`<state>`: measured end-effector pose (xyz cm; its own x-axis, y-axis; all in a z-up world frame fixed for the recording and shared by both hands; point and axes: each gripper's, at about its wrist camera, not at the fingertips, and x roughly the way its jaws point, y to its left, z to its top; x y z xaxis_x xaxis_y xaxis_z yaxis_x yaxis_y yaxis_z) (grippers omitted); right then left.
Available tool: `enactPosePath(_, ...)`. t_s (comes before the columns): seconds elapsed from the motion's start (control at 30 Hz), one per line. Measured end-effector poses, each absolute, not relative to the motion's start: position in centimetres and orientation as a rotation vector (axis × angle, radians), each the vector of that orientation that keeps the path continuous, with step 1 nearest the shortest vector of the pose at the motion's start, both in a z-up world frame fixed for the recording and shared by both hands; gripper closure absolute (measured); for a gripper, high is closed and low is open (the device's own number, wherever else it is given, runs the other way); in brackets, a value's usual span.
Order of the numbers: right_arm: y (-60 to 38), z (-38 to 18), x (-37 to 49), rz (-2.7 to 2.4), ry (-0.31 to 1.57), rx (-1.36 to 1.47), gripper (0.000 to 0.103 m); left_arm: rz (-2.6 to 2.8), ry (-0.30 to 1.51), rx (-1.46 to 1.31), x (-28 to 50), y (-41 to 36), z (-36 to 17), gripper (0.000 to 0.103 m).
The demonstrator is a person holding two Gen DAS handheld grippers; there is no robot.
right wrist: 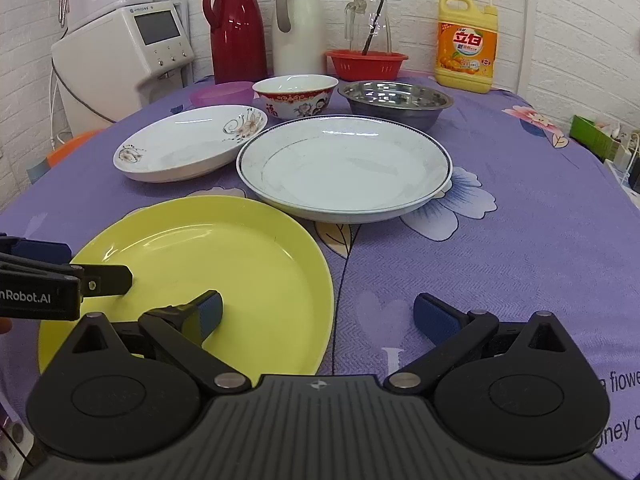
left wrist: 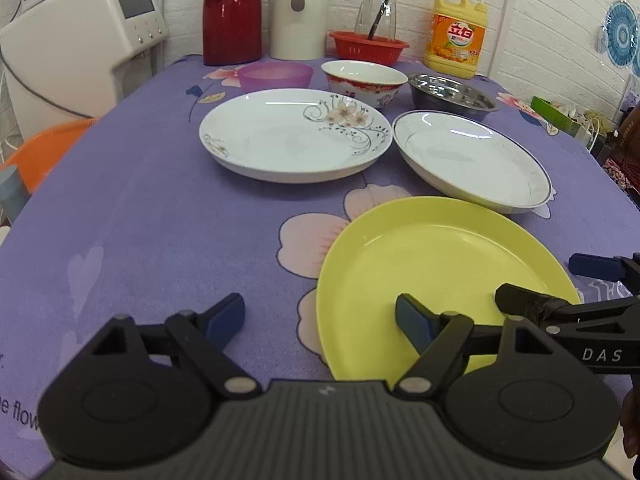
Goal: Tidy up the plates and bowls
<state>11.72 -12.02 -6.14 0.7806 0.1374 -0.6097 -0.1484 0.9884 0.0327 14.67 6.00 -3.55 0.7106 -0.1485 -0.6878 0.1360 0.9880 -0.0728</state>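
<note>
A yellow plate [left wrist: 432,276] [right wrist: 208,272] lies nearest on the purple flowered cloth. Behind it are a flower-patterned white plate [left wrist: 288,136] [right wrist: 184,144] and a blue-rimmed white plate [left wrist: 472,160] [right wrist: 344,168]. Further back stand a purple bowl [left wrist: 276,74] [right wrist: 222,94], a red-and-white bowl [left wrist: 364,82] [right wrist: 296,96] and a steel bowl [left wrist: 452,94] [right wrist: 394,102]. My left gripper [left wrist: 320,320] is open, its right finger over the yellow plate's near left part. My right gripper [right wrist: 318,314] is open, its left finger over the plate's near right part. Both are empty.
At the table's back stand a red thermos [right wrist: 236,28], a white thermos [right wrist: 298,28], a glass jug [right wrist: 370,20] behind a red basket [right wrist: 366,64], and a yellow detergent bottle [right wrist: 468,44]. A white appliance [right wrist: 120,52] stands off the back left.
</note>
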Motion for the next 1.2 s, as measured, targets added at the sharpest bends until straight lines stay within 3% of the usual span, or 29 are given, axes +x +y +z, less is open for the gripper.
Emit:
enactPosePath(0.43, -11.6, -5.3, 10.5, 0.271, 0.659, -0.006, 0.0, -0.253, 0.772, 0.035, 14.6, 5.3, -3.3, 0.026)
enactPosePath(0.5, -11.4, -5.7, 10.3, 0.27, 0.659, -0.023, 0.0, -0.27, 0.761, 0.028, 14.3, 5.4, -3.4, 0.031)
enactPosePath(0.6, -11.0, -5.6, 10.0, 0.279, 0.631, -0.033, 0.0, -0.321, 0.742, 0.005, 14.1, 5.2, -3.3, 0.055)
enactPosePath(1.2, -2.4, -4.8, 13.4, 0.498, 0.619, -0.048, 0.0, -0.047, 0.757, -0.103, 13.2, 13.9, -2.6, 0.056)
